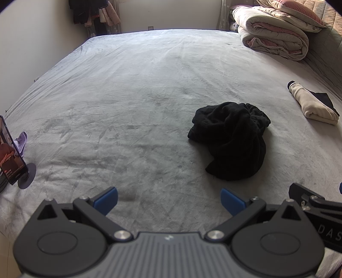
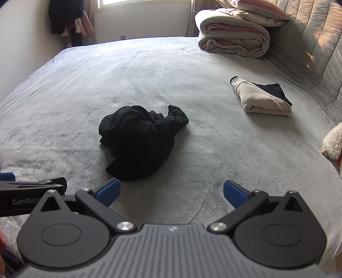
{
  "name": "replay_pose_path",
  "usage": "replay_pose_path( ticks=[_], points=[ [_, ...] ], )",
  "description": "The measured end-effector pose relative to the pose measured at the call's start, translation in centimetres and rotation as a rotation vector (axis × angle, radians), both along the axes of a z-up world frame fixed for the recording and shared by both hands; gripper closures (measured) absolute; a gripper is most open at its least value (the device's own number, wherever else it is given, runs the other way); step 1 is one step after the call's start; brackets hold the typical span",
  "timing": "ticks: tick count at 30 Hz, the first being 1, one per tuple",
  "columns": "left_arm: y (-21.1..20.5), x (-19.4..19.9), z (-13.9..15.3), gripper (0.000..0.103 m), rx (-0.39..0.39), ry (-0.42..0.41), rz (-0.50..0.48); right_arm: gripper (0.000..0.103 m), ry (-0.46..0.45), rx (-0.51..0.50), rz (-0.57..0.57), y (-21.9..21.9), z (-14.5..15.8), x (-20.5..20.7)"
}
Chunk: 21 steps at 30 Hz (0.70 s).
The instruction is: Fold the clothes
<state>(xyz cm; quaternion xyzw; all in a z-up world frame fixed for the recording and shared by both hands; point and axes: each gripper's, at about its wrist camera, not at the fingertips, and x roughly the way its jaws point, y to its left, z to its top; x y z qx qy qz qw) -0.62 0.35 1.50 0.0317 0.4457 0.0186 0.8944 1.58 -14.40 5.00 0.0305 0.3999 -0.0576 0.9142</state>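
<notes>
A crumpled black garment lies in a heap on the grey bed. My left gripper hovers open over the near part of the bed, with the heap ahead and to its right. My right gripper is also open and holds nothing; the heap's near edge lies just beyond its left fingertip. A folded cream and black garment rests at the right side of the bed. Each wrist view catches part of the other gripper at its edge.
A rolled quilt and pillows are stacked at the far right corner. A phone on a round stand and a small lilac cloth sit at the left edge. A white plush toy lies at the right. Clothes hang at the back.
</notes>
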Motion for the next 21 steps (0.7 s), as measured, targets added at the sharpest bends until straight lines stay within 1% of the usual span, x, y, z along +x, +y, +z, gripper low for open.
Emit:
replay_pose_path(
  ticks=[9,15,21],
  points=[
    [-0.2,0.7,-0.6,0.000,0.001,0.006,0.004,0.000,0.000,-0.006,0.010,0.0,-0.4,0.7],
    [-0.4,2.2,-1.2,0.000,0.003,0.016,0.003,0.000,-0.006,-0.021,0.024,-0.1,-0.5,2.1],
    [-0.5,4.2,-2.5,0.000,-0.008,0.035,0.000,0.000,0.010,-0.031,0.029,-0.6,-1.3,3.9]
  ],
)
